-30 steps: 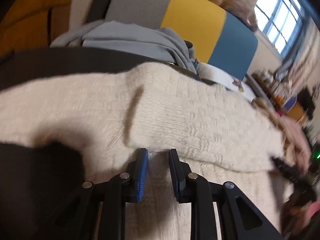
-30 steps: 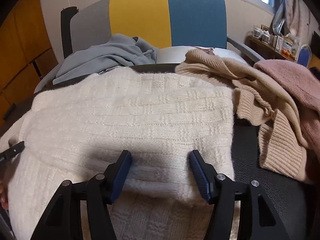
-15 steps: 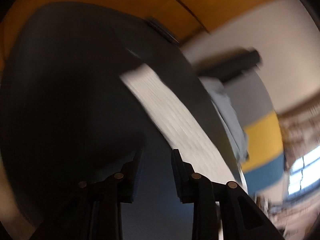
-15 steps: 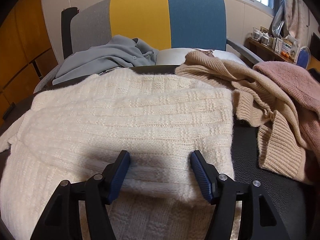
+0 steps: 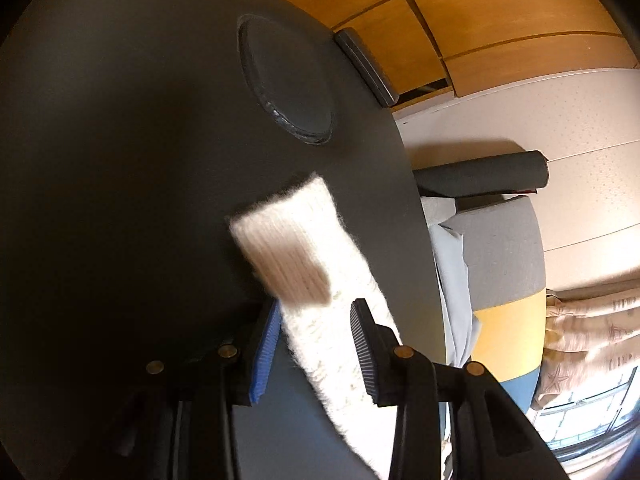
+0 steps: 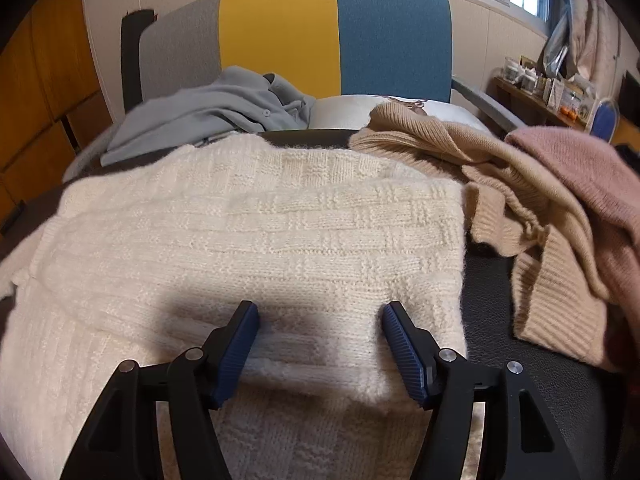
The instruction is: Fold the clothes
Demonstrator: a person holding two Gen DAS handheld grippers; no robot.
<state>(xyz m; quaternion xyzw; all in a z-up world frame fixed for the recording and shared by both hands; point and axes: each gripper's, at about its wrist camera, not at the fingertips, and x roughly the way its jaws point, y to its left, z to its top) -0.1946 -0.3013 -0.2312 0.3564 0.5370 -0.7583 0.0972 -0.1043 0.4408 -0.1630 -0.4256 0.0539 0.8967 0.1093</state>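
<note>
The left gripper (image 5: 314, 354), jaws opening, straddles the cream sweater's sleeve (image 5: 320, 280) on the black table (image 5: 120, 160); it should pinch near the cuff and lift cleanly. The right gripper (image 6: 320, 350) hovers open over the cream sweater (image 6: 260, 240). Four garments: grey-blue shirt (image 6: 208, 120), cream sweater, beige sweater (image 6: 500, 200), pink sweater (image 6: 580, 172).

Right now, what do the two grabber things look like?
Both look alike. The left gripper and right gripper have black, angular plastic arms with triangular cut-outs and small silver and brass-coloured round bolts. Each finger ends in a flat blue pad with fine ribs.
</note>
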